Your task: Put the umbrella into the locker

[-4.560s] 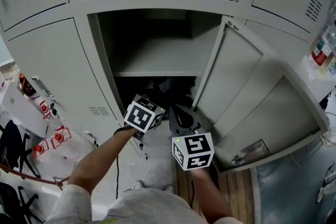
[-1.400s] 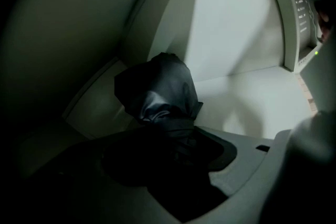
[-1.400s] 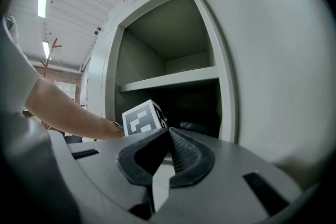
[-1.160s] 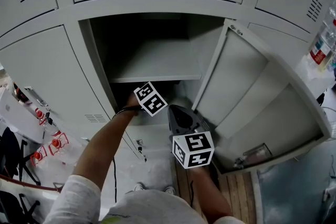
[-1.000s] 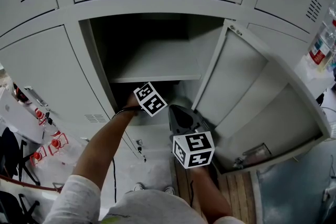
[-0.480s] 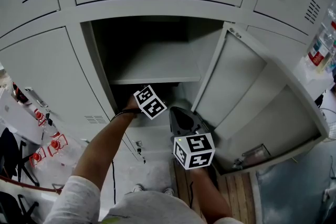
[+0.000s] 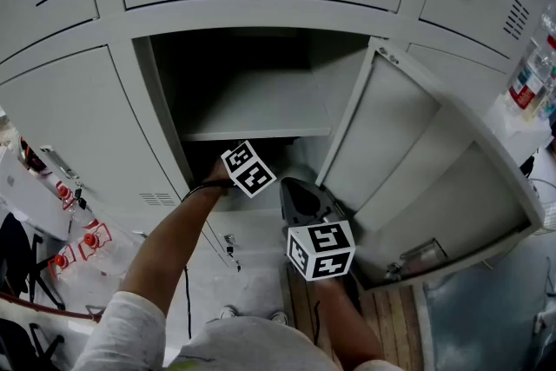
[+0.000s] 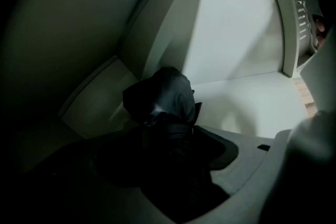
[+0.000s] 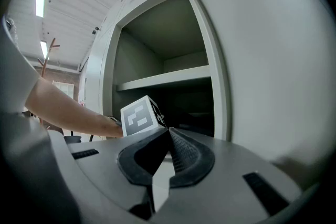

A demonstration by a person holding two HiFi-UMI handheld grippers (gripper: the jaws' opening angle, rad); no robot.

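Since the earliest frame the left gripper has gone from in front of the locker to deep in its lower bay, under the shelf; over the last second nothing else has shifted, and the right gripper hangs where it did. The left fingers are opening and stand wide, with the umbrella between and just ahead of them; in the dimness I cannot tell whether it still touches them. The right fingers are closed tip to tip on nothing, outside the locker beside its door. The locker is smooth grey painted sheet metal, flat-panelled, with louvred vents in the neighbouring doors. Its door, a plain flat slab of the same metal, is swung out to the right. The shelf is a thin flat plate that splits the open bay into an upper and a lower part. The umbrella is folded into a short, crumpled bundle of dark, faintly shiny fabric, and lies on the pale floor of the lower bay near the back left corner. The right finger pads are dark rubber with a fine ribbed face, set in matte grey plastic.
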